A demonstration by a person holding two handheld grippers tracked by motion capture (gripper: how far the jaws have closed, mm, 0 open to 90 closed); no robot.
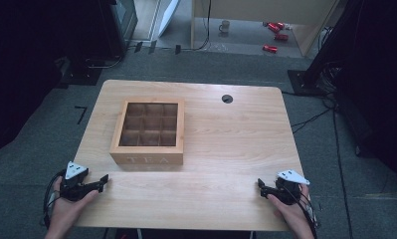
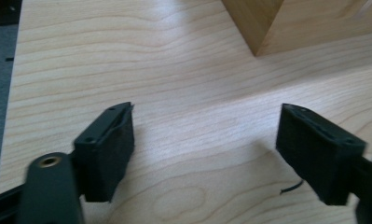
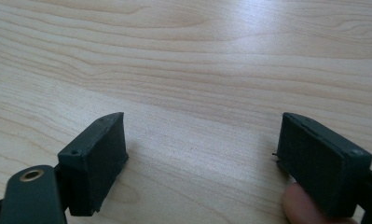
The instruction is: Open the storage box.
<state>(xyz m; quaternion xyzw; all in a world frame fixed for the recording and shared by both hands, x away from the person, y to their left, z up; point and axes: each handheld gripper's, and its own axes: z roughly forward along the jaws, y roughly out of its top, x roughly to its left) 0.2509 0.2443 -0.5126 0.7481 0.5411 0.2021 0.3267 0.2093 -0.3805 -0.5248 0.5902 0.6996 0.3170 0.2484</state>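
Left gripper point(image 1: 104, 179): held low at the near left edge of the table point(image 1: 236, 149), in the person's left hand point(image 1: 69, 204). In the left gripper view the left gripper point(image 2: 204, 140) has its jaws spread wide, nothing but bare wood grain between them. It holds nothing.

Right gripper point(image 1: 260, 183): held at the near right edge, in the right hand point(image 1: 290, 209). In the right gripper view the right gripper point(image 3: 202, 149) is likewise wide open and empty; a fingertip point(image 3: 302, 205) shows beside its right jaw.

Outward from the left gripper: the wooden tea box point(image 1: 148, 132) sits ahead and slightly to its right, near but not touching. One front corner of the tea box point(image 2: 263, 28) rises just ahead of the left jaws. The box is well apart from the right gripper, ahead and far to its left. It has a windowed lid through which a grid of nine compartments shows; "TEA" is lettered on the front face. The lid appears down and flat. Contents of the compartments cannot be made out.

Judgement: the step in hand is the approach to the box, likely to open it. To do it well, the left gripper should steady the box body while the right comes across to the front lip of the lid. Whether a catch is fitted cannot be told. Lift slowly; an unbraced box may slide on the smooth tabletop.
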